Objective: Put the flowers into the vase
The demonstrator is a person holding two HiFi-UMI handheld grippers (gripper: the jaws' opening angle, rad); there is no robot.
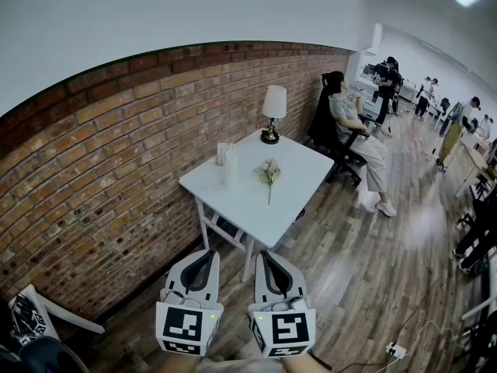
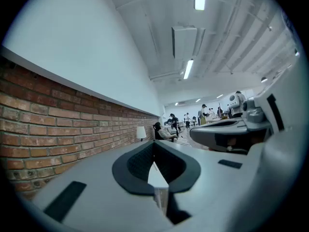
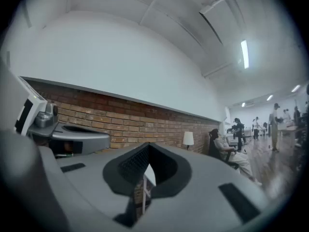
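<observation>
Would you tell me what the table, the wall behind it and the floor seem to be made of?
Table: probably painted wood or laminate, with a smooth matte white top and legs.
Wall: red brick, rough, with visible mortar joints.
Floor: wood or wood-look planks, with grain and seams visible and a slight sheen.

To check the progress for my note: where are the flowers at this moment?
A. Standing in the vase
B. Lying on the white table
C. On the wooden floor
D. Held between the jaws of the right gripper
B: in the head view the flowers lie flat on the white table, beside the vase and not in it.
</observation>
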